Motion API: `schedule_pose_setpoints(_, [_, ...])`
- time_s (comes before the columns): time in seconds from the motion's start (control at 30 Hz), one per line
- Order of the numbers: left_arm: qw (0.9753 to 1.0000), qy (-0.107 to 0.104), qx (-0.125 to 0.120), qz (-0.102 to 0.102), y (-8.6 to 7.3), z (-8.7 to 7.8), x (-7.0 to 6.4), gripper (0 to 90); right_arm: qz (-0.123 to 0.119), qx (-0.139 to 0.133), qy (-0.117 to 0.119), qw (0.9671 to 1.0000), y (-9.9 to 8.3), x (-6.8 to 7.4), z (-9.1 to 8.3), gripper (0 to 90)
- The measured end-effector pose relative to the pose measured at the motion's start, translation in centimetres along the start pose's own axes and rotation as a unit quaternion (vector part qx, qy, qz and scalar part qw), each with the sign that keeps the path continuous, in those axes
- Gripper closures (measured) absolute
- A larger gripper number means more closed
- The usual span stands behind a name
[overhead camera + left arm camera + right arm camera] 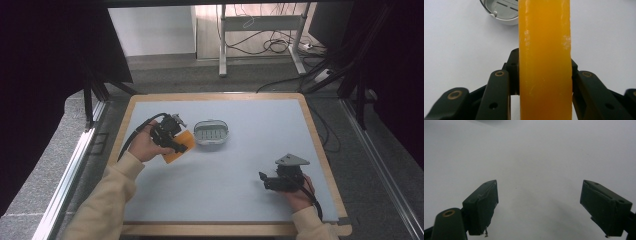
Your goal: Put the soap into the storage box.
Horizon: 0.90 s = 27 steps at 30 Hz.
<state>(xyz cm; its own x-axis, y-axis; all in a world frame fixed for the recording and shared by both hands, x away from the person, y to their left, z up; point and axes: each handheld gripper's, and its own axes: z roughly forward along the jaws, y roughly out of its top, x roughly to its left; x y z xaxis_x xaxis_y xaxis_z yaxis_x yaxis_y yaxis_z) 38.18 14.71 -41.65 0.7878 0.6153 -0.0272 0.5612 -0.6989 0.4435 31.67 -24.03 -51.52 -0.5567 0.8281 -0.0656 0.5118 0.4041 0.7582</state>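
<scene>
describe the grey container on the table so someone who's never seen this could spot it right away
Start at the pale blue table with the wooden rim and look left of its middle, toward the far half. There sits a small grey container, oval, open on top, with slots in its floor. It lies just right of the orange bar clamped in the left gripper, and it is the lone grey, hollow thing there.
</scene>
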Motion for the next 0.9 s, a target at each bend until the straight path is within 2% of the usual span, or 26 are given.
schedule_pose_setpoints(0.9, [0.9994, 0.004, -0.001, 0.036, 3.0, 1.0, 0.1, 61.7, -0.003, -0.003, 0.001, 1.0, 0.0, 0.0, -0.1, 15.6])
